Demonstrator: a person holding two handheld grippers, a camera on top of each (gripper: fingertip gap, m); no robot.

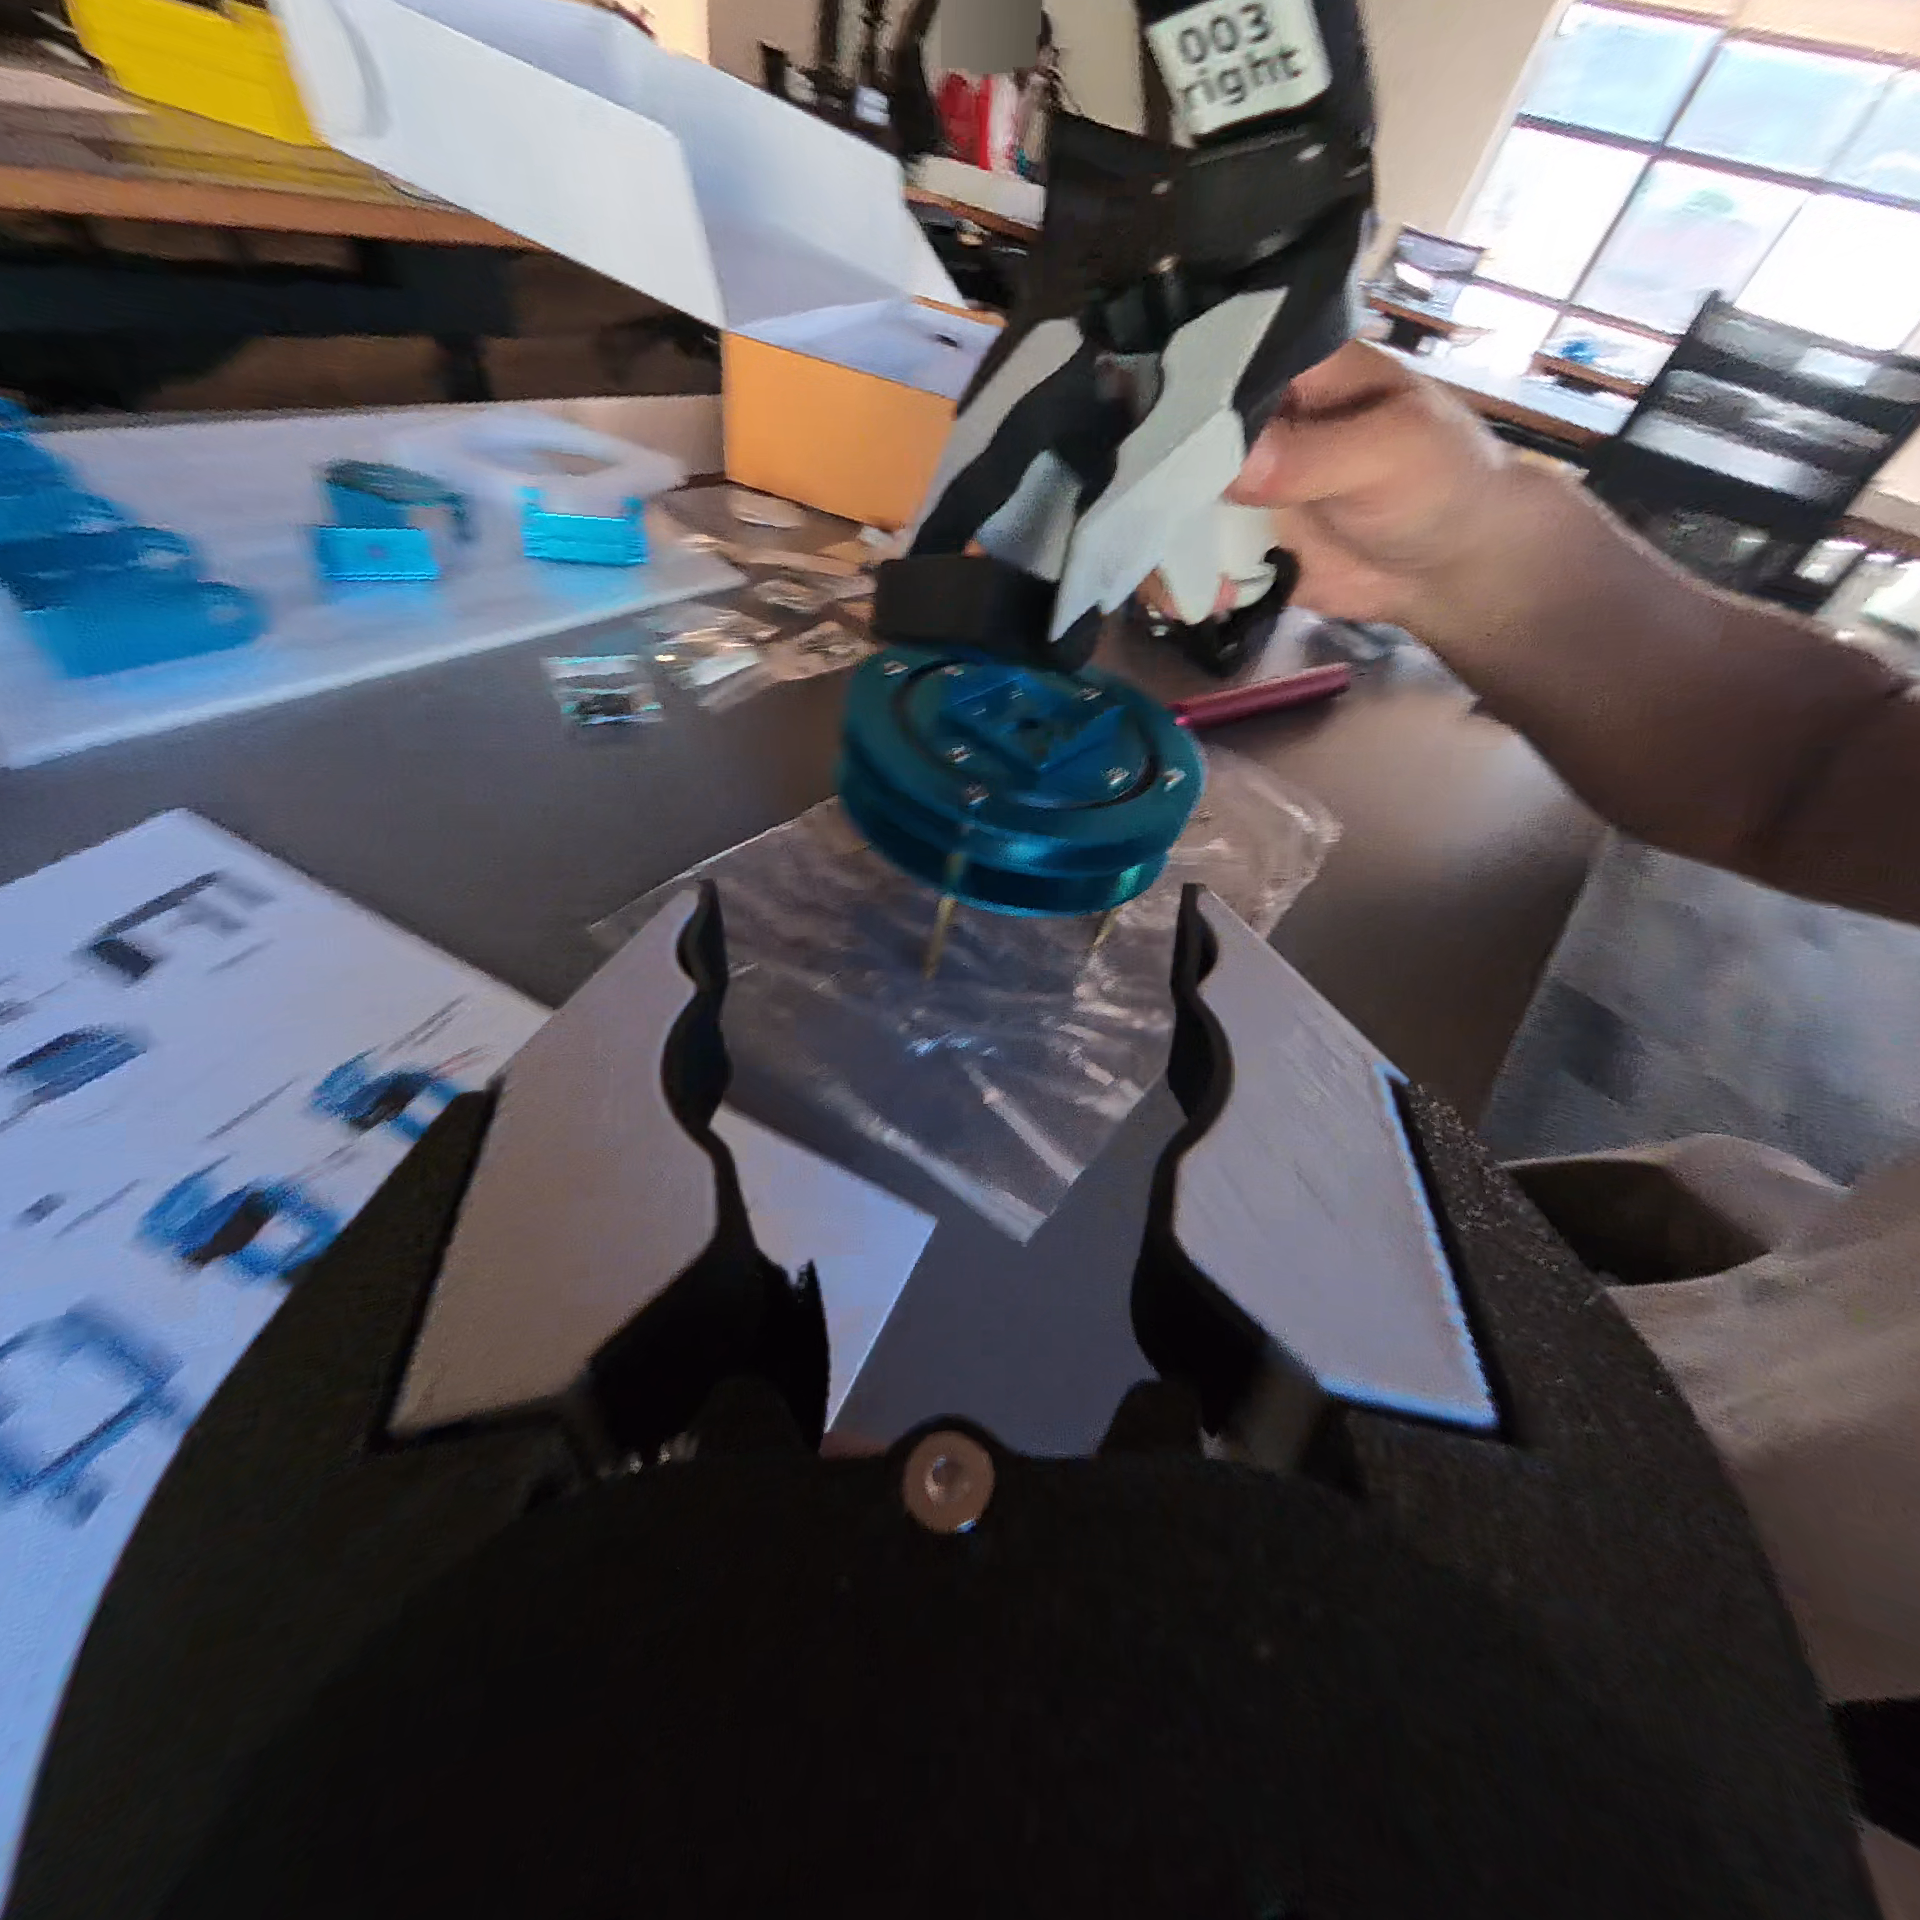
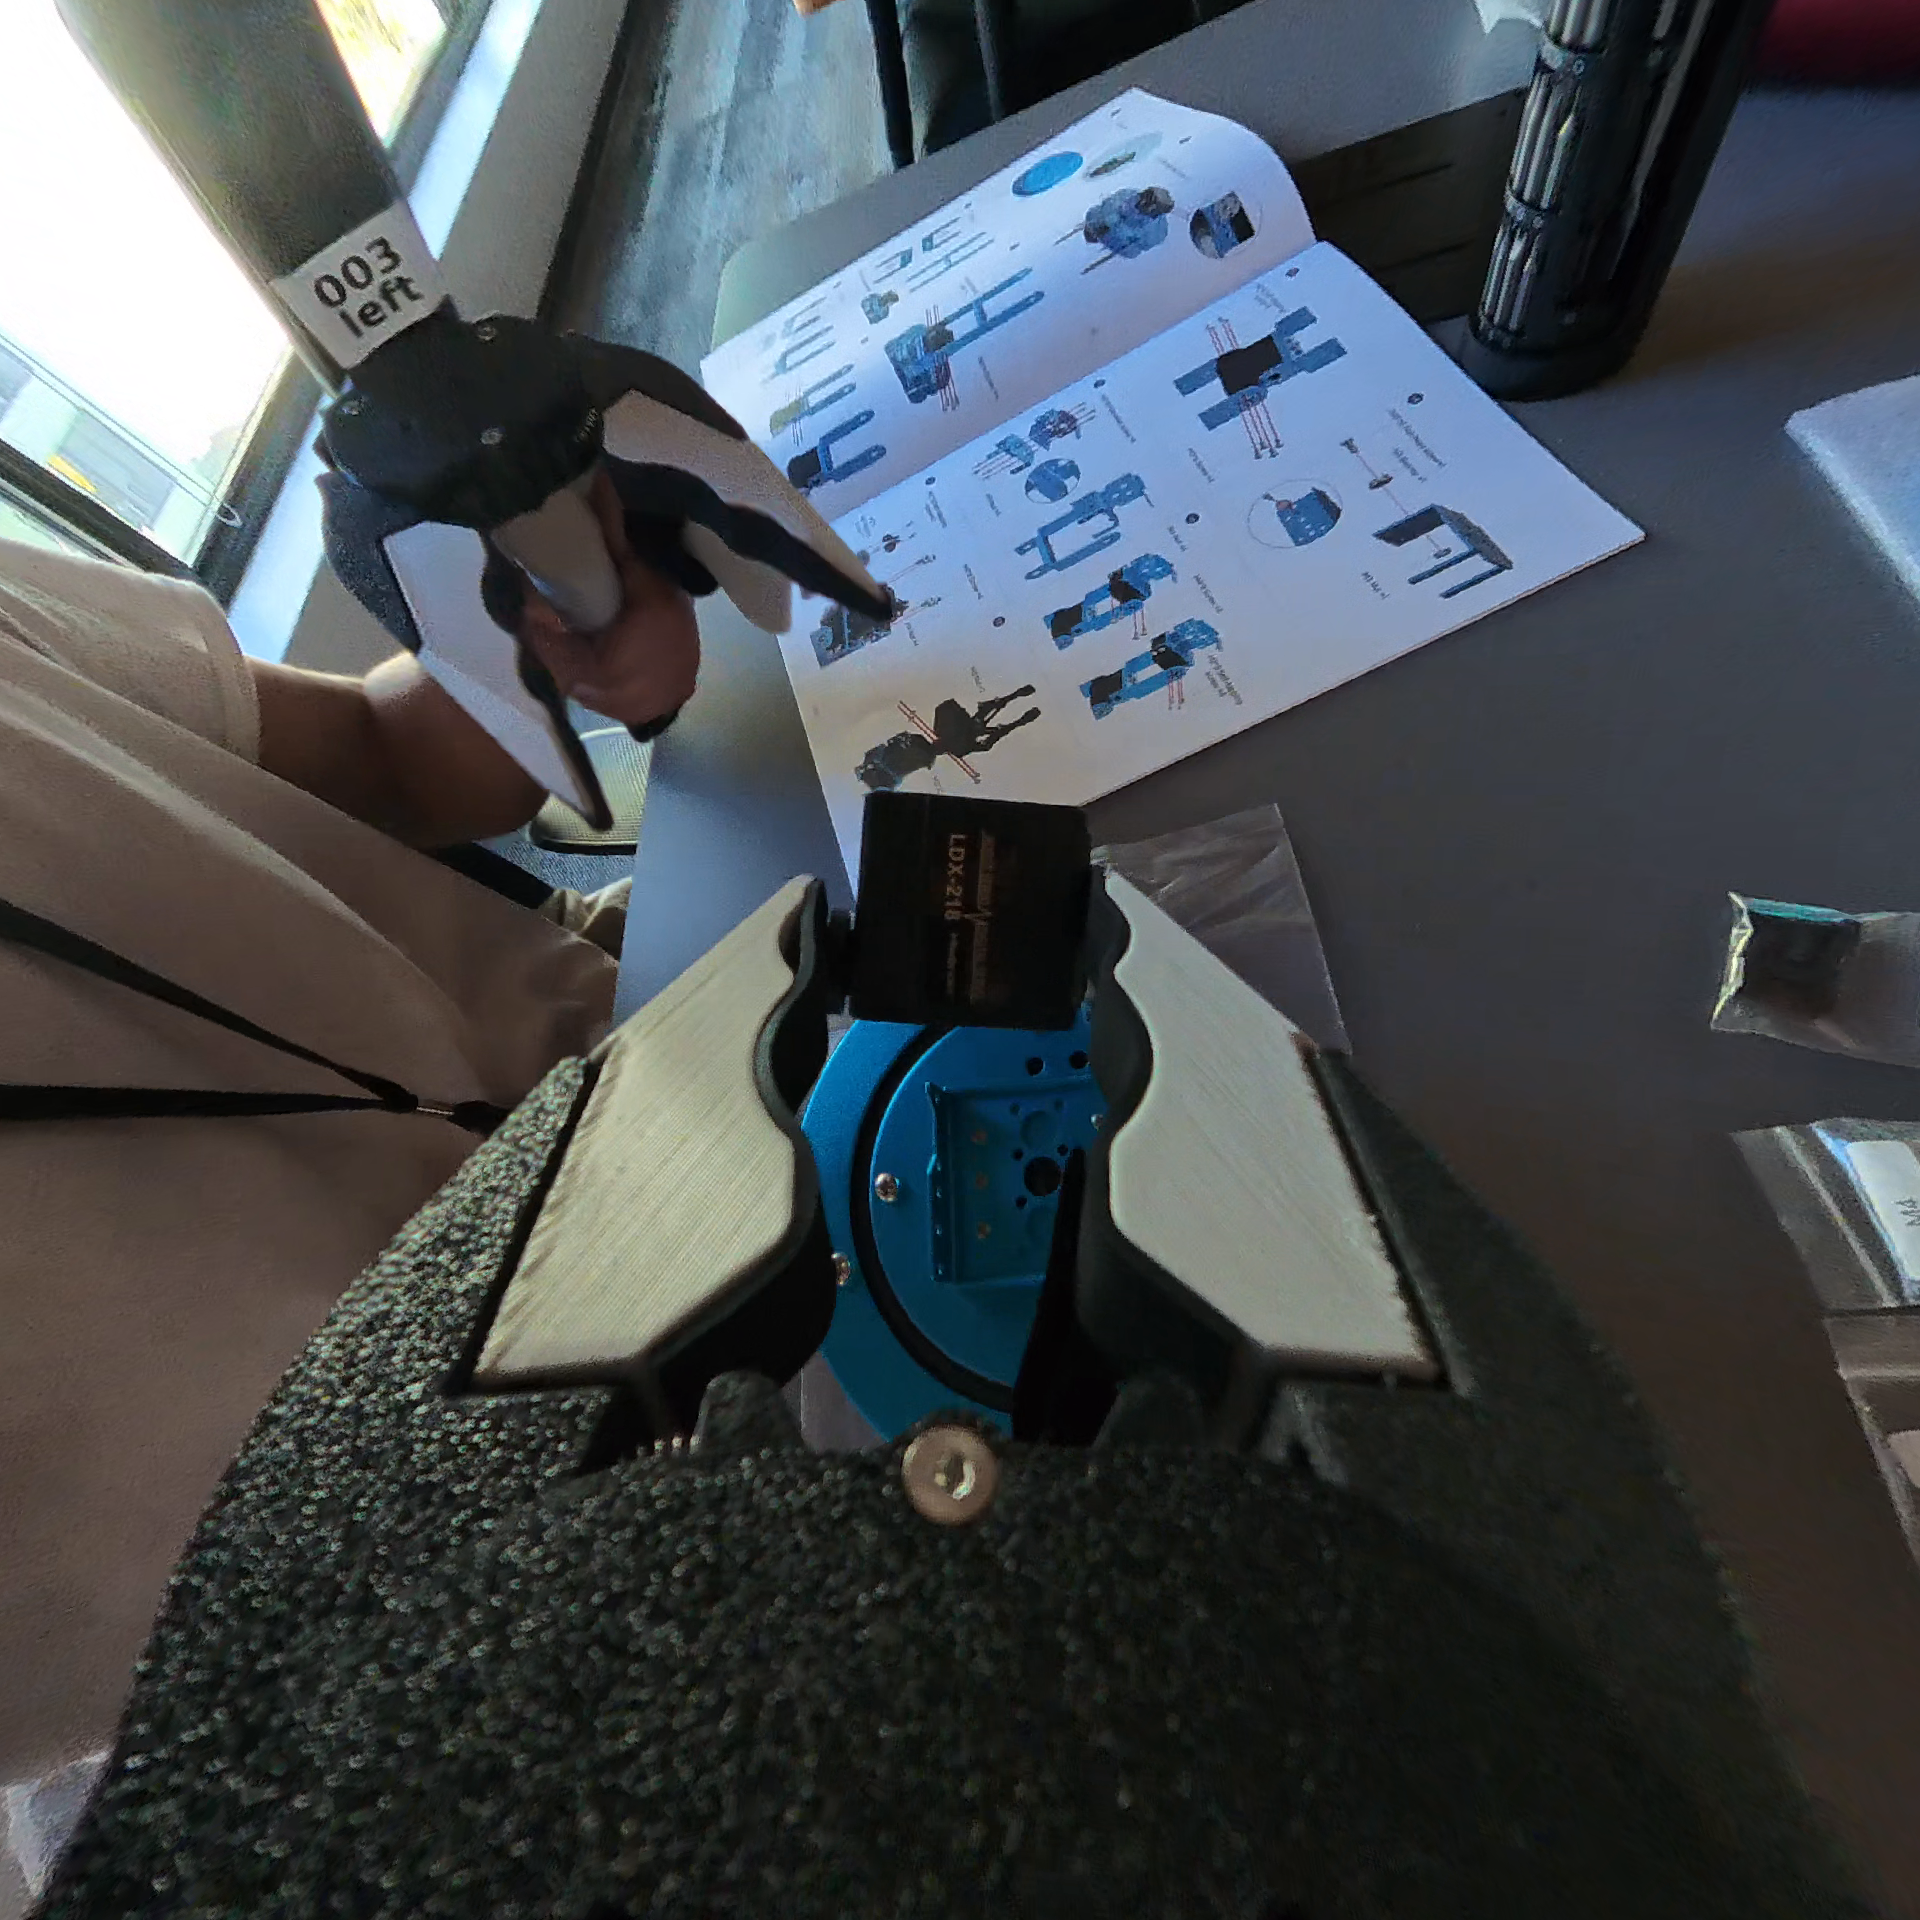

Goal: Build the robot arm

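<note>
We see booklet (image 1: 197,1091) at left blurred, cut by left edge. Blue parts (image 1: 364,530) on far white sheet smeared; shapes unclear. Blue disc (image 2: 914,1226) mostly hidden behind right gripper (image 2: 961,935) fingers and black block (image 2: 971,914). Clear bags (image 2: 1829,977) cut by right edge.

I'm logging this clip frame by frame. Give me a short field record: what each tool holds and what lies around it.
left tool: open, empty, above a clear plastic bag
right tool: shut on a black servo block
below servo: blue round base with a bracket on top, small legs underneath; it looks lifted off the table
table: grey
nearby: open instruction booklet, small parts bags, blue metal brackets, pink pen-like tool
</note>
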